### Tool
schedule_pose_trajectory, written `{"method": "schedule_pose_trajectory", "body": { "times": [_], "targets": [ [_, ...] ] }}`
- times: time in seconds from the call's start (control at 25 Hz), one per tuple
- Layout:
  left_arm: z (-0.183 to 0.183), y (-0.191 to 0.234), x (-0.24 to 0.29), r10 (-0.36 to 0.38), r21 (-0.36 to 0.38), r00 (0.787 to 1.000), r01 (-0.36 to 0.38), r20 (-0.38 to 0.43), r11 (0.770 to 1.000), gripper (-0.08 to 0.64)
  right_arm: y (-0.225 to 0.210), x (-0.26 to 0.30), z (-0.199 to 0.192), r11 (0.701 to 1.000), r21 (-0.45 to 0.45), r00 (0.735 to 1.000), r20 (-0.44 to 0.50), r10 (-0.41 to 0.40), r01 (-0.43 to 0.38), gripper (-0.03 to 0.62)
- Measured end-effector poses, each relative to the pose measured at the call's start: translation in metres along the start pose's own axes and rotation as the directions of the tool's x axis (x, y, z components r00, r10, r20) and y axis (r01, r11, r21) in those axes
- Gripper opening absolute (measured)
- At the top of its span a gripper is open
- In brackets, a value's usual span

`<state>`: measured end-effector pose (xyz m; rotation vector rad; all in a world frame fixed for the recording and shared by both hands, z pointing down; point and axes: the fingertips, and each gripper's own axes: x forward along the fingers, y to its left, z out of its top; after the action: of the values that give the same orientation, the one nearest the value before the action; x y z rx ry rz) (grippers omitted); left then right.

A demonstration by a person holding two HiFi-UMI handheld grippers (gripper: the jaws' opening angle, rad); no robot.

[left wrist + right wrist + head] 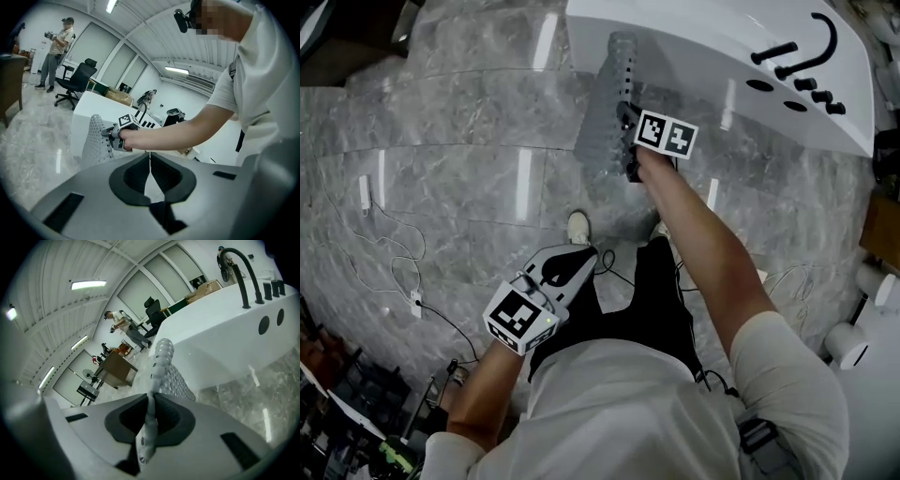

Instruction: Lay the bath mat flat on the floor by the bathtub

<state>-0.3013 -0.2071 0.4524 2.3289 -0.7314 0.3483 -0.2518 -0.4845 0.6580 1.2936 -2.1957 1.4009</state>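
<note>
A grey nubbed bath mat (605, 112) hangs upright in the air beside the white bathtub (712, 42), its lower part draped toward the marble floor. My right gripper (630, 127) is shut on the mat's edge; in the right gripper view the mat (164, 366) runs up from between the closed jaws. The left gripper view shows the same mat (96, 140) held by the right gripper (112, 136). My left gripper (581, 258) hangs low near the person's legs, shut with nothing in it, jaws touching (150, 161).
Black faucet fittings (802, 61) sit on the tub's deck. A white cable with a power strip (384, 244) trails over the floor at left. White fixtures (862, 319) stand at right. Another person (56, 51), an office chair (75, 82) and a desk stand far off.
</note>
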Motion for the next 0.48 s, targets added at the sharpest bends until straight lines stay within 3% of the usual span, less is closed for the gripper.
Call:
{"method": "schedule_pose_trajectory", "body": {
  "times": [0.2, 0.48],
  "targets": [
    [-0.01, 0.002, 0.066, -0.029, -0.037, 0.999, 0.028, -0.031, 0.999, 0.023, -0.115, 0.025, -0.015, 0.996, -0.017, 0.995, -0.03, -0.092, 0.092, 0.041],
    [-0.018, -0.016, 0.154, -0.12, -0.079, 0.988, 0.113, -0.098, 0.99, 0.023, -0.261, -0.007, -0.021, 0.974, -0.035, 0.973, -0.048, -0.226, 0.224, 0.041]
  ]
}}
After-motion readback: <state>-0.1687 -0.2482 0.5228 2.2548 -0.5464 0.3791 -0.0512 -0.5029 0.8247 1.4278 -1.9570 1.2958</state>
